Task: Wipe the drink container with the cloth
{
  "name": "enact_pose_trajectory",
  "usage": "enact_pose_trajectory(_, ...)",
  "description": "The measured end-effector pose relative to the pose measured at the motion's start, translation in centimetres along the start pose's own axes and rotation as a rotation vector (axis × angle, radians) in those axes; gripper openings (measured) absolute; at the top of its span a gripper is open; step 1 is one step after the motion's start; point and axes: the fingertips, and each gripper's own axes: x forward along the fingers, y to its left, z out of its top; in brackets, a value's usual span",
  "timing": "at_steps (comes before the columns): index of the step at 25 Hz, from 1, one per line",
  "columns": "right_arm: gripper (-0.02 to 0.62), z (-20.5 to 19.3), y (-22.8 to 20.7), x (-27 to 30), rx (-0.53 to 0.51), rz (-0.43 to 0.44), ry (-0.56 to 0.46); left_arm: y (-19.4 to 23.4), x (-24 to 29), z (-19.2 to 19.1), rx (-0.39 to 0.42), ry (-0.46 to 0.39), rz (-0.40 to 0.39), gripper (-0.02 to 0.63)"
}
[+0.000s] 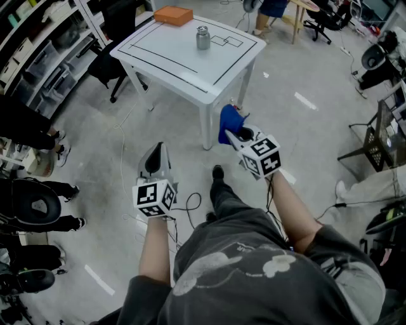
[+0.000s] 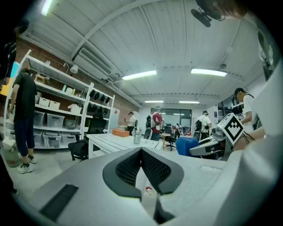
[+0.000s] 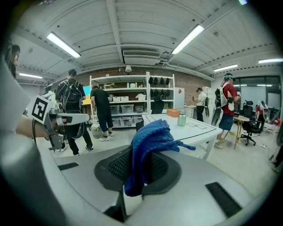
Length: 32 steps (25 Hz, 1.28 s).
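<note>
A small metal drink container (image 1: 202, 37) stands upright on the white table (image 1: 158, 54), well ahead of both grippers; it also shows as a small container (image 2: 137, 137) in the left gripper view and as a container (image 3: 181, 118) in the right gripper view. My right gripper (image 1: 229, 129) is shut on a blue cloth (image 1: 228, 120), which bunches up out of its jaws as a knitted cloth (image 3: 148, 143). My left gripper (image 1: 155, 152) is shut with nothing between its jaws. Both grippers hang above the floor, short of the table.
An orange box (image 1: 173, 15) lies at the table's far edge. Shelving with bins (image 1: 38, 57) runs along the left. Several people stand around the room. Office chairs (image 1: 320, 22) and a black chair (image 1: 108, 66) stand near the table. Cables (image 1: 187, 206) lie on the floor.
</note>
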Motion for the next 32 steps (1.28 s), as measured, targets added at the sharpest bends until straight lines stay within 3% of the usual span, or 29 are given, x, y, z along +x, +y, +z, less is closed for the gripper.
enact_pose_trajectory(13, 0.044, 0.2, -3.5, 3.9, -0.009, 0.009, 0.009, 0.8, 5.4, -1.5, -0.009, 0.039, -0.026, 0.003)
enact_pose_trajectory(19, 0.044, 1.5, -9.7, 9.6, 0.040, 0.005, 0.014, 3.1, 13.5, -2.1, -0.008, 0.089, -0.039, 0.003)
enact_pose_trajectory(25, 0.046, 4.8, -17.6, 15.8, 0.065, -0.004, 0.003, 4.7, 24.0, 0.6, 0.026, 0.089, -0.068, 0.003)
enact_pose_trajectory(32, 0.046, 8.2, -23.4, 19.5, 0.086, -0.016, -0.025, 5.3, 31.2, 2.9, 0.040, 0.078, -0.086, 0.003)
